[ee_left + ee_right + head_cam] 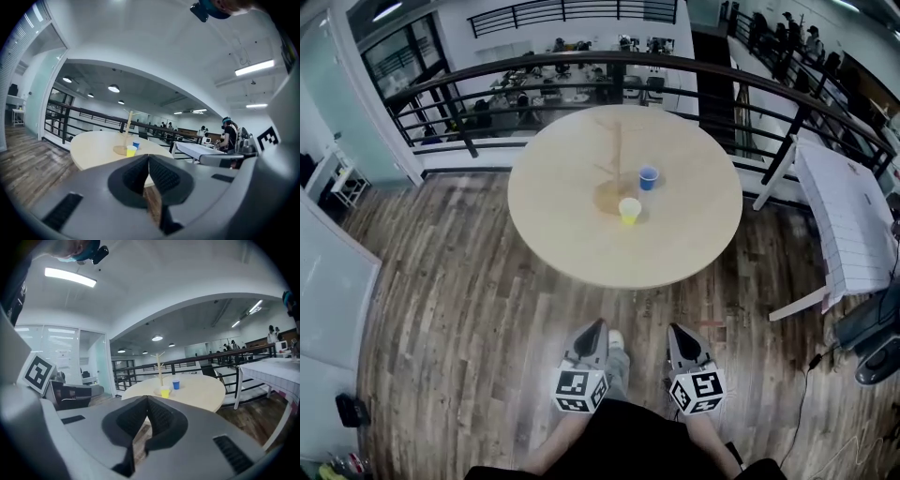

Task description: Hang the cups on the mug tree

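A wooden mug tree [613, 164] stands near the middle of the round table [572, 234], with bare pegs. A blue cup [648, 177] sits to its right and a yellow cup [629, 210] in front of its base. Both grippers hang low by the person's body, well short of the table. The left gripper [597, 324] has its jaws shut with nothing between them, and so does the right gripper [676, 330]. The left gripper view shows the tree [126, 129], yellow cup [131, 150] and blue cup [136, 145] far ahead. In the right gripper view they appear as the tree [160, 367], yellow cup [164, 393] and blue cup [176, 384].
A black railing [581, 66] curves behind the table, with a lower floor beyond. A white folding table [848, 220] stands at the right, with dark equipment [874, 337] beside it. Wood plank floor [450, 309] lies between the person and the table.
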{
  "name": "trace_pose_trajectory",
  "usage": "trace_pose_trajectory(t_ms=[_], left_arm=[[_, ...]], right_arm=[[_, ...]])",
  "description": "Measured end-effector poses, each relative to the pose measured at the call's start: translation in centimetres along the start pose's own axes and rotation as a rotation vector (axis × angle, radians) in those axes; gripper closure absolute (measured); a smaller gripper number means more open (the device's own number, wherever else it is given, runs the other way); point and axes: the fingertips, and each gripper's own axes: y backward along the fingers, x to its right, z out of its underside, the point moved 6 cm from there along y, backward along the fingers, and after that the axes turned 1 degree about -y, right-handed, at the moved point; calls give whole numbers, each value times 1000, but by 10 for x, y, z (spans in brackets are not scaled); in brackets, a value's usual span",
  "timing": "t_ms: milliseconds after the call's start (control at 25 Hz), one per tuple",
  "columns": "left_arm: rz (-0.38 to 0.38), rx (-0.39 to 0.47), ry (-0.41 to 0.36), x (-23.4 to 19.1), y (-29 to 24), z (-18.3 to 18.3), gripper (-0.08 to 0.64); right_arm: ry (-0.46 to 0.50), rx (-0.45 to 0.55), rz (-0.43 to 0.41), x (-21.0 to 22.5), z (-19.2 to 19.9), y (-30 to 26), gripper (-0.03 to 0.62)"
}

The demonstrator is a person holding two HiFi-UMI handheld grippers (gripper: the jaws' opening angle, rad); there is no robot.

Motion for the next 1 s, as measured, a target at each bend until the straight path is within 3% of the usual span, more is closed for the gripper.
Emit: trace_pose_trajectory(t_ms=[320,560,600,680,1000], left_arm=[[55,-15,-38,-69,-159,-72,548],[68,-28,-21,-88,-224,-88,548],[68,-34,-17,-91,-231,-89,548],[64,-37,-8,-95,-243,-90,548],[6,-24,23,-111,-283,-107,548]], right_arm=[[58,66,71,81,-91,-157,584],[64,75,0,102,-106,-215,582],[55,77,-19,105,-106,-223,563],[54,75,-63,109,-110,-239,449],[139,5,-196,121,-108,-309,252]])
